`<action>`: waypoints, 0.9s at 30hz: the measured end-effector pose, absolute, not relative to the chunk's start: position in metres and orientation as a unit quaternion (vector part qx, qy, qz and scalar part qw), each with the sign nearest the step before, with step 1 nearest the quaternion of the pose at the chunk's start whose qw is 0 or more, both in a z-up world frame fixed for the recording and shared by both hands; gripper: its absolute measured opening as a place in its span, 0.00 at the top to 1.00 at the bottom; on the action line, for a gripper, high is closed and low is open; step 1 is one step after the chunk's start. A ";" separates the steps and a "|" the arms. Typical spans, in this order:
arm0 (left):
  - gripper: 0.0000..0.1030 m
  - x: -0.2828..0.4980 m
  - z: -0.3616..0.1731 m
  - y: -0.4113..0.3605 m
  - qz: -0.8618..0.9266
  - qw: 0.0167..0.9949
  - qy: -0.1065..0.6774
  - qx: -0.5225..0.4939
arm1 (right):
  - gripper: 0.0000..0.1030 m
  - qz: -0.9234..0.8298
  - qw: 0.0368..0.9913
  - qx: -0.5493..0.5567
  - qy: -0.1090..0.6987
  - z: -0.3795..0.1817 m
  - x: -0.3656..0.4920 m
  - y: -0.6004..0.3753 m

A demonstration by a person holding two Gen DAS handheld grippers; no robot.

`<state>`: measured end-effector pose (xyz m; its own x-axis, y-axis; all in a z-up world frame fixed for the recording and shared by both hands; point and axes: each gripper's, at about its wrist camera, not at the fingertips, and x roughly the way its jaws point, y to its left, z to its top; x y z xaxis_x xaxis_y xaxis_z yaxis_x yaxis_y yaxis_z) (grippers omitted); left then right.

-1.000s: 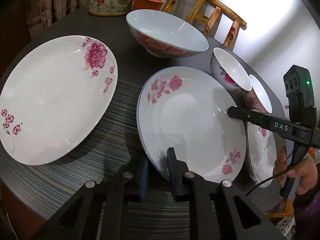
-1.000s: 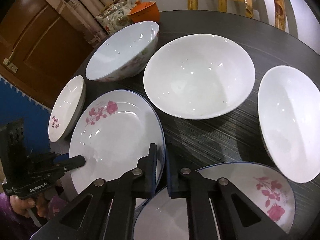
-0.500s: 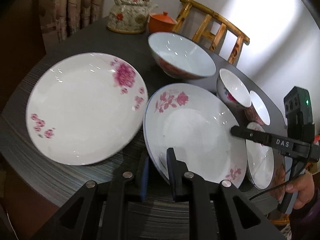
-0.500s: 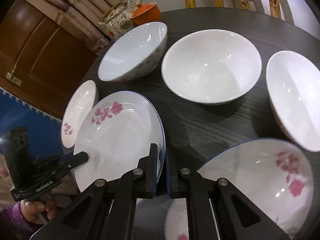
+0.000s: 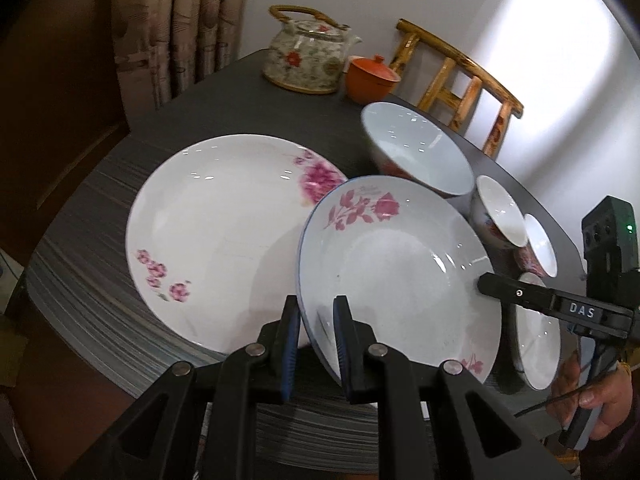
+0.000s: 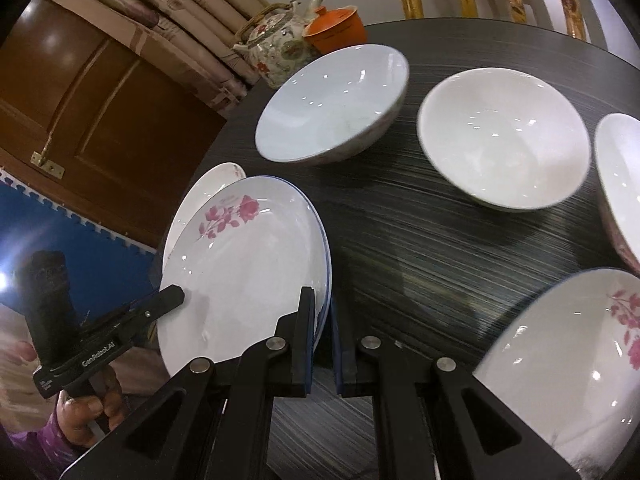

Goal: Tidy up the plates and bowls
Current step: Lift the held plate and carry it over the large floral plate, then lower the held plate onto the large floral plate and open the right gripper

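Above the dark table (image 5: 104,216), both the left gripper (image 5: 316,344) and right gripper (image 6: 323,344) clamped opposite rims of the blue-rimmed rose plate (image 5: 400,272), overlapping the peony plate (image 5: 216,232).

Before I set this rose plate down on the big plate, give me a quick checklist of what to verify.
1. Left claw clamped on the rose plate rim: ok.
2. Right claw clamped on the opposite rim: ok.
3. Plate lifted off the table, tilted: ok.
4. Rose plate overlaps the big plate: ok, only partly over it.
5. Big plate's surface bare: ok.
6. Clearance from the nearest bowl behind: cannot tell.
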<state>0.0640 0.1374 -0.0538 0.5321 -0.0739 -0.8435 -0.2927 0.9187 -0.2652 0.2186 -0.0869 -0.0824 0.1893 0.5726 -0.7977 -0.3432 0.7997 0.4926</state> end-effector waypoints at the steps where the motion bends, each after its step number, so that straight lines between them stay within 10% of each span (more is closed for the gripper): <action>1: 0.84 0.064 -0.054 0.142 0.068 0.855 0.478 -0.191 | 0.91 0.301 0.763 0.103 0.563 -0.083 0.219 -0.084; 27: 0.81 0.075 -0.061 0.171 0.122 0.865 0.470 -0.127 | 0.90 0.301 0.760 0.126 0.562 -0.071 0.221 -0.043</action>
